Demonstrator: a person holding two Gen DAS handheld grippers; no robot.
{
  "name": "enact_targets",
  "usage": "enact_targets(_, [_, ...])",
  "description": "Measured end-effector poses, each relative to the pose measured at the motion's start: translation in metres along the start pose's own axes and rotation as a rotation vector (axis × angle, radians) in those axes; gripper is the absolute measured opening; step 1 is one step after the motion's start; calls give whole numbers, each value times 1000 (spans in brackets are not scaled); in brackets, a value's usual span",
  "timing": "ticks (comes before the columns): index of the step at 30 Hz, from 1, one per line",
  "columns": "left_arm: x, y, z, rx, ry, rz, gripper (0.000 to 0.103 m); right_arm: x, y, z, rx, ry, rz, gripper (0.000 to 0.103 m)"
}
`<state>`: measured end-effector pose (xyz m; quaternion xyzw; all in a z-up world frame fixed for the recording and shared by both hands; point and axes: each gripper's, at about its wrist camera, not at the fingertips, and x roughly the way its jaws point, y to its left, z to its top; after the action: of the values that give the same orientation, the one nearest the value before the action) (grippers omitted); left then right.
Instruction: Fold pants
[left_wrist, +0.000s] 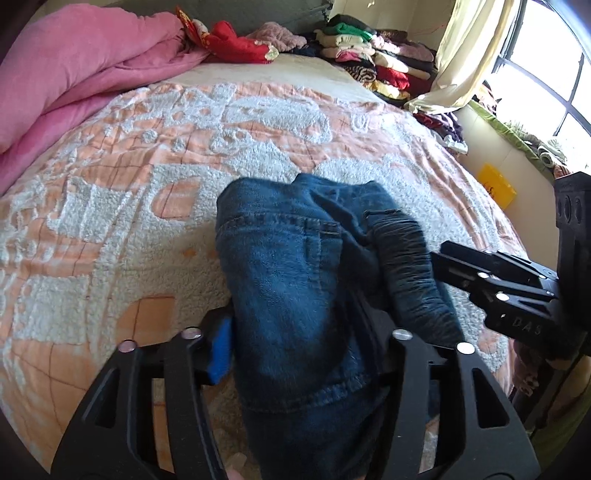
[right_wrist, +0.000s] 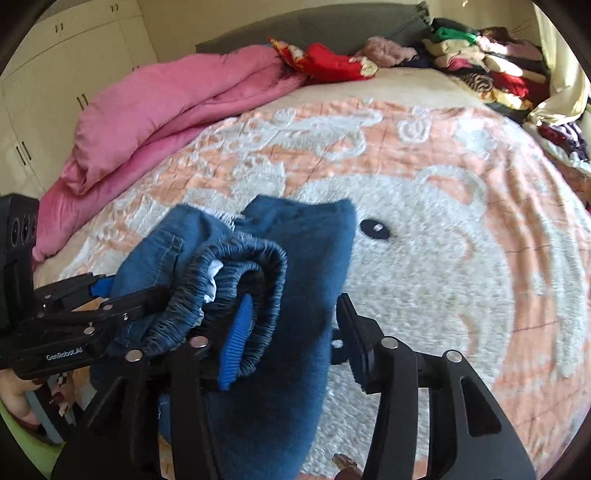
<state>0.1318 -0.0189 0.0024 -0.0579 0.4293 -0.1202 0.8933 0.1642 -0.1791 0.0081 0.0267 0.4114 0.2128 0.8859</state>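
Blue denim pants (left_wrist: 295, 280) with an elastic waistband (right_wrist: 236, 284) are bunched and folded over, near the front edge of the bed. My left gripper (left_wrist: 306, 350) straddles the pants, wide apart with the cloth between its fingers; in the right wrist view it (right_wrist: 122, 299) comes in from the left at the waistband. My right gripper (right_wrist: 295, 332) is open, its left blue pad (right_wrist: 236, 339) against the waistband and its right finger free. In the left wrist view it (left_wrist: 439, 262) touches the waistband from the right.
The bed has a peach and white fleece blanket (left_wrist: 184, 155). A pink duvet (left_wrist: 74, 74) lies along the left side. Red clothes (left_wrist: 240, 44) and a stack of folded garments (left_wrist: 376, 59) sit at the far end. A window (left_wrist: 546, 74) is on the right.
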Motion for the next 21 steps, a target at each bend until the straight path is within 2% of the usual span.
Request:
enact_targets(2, [-10, -2, 0, 2, -24, -2, 66, -17, 0, 0, -1, -40, 1, 69])
enact_targets(3, [-17, -4, -1, 4, -38, -1, 69, -25, 2, 0, -8, -58, -2, 78])
enact_targets(5, [-31, -8, -3, 9, -64, 2, 81, -46, 6, -3, -28, -103, -30, 90])
enact_targets(8, [-50, -13, -10, 15, -89, 12, 93, -72, 11, -10, -45, -144, -44, 93])
enact_targets(13, [-68, -21, -24, 15, -82, 33, 93, -100, 15, -28, -64, -158, -82, 94])
enact_targets(14, [-72, -21, -28, 8, -78, 28, 93, -104, 16, -31, -65, -155, -86, 98])
enact_targets(21, [-82, -22, -48, -10, -53, 35, 93, -117, 28, -53, -83, -121, -115, 98])
